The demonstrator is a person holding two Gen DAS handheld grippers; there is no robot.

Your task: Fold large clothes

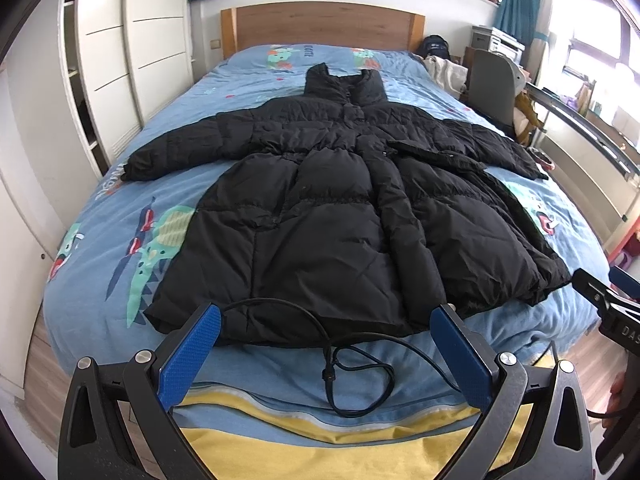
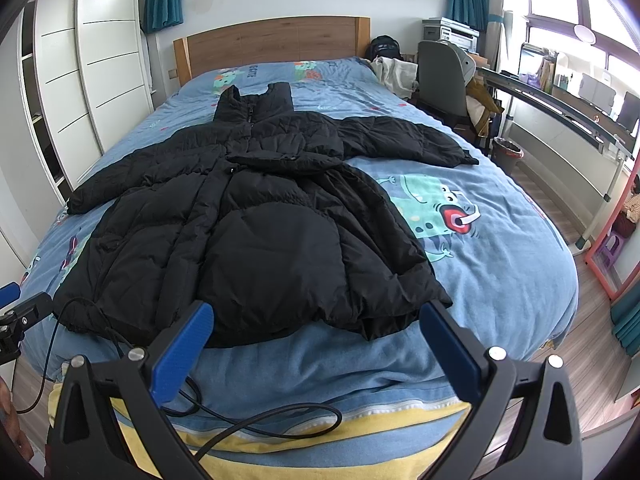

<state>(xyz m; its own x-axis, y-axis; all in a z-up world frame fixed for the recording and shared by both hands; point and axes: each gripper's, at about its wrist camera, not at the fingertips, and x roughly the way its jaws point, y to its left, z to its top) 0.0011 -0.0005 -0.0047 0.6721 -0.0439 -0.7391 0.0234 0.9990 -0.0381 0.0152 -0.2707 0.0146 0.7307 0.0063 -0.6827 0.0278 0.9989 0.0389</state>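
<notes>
A black puffer coat (image 1: pixel 340 208) lies spread flat on the bed (image 1: pixel 248 76), front up, collar toward the wooden headboard (image 1: pixel 320 24) and both sleeves stretched out sideways. The left gripper (image 1: pixel 326 320) and right gripper (image 2: pixel 316 316) hover at the bed's foot, near the coat's hem, jaws wide open and holding nothing. A black cable (image 1: pixel 360 376) loops over the blue cover below the hem.

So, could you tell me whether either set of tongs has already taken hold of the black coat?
No, the left tongs and right tongs both hang open short of the black coat's hem, gripping nothing.
</notes>
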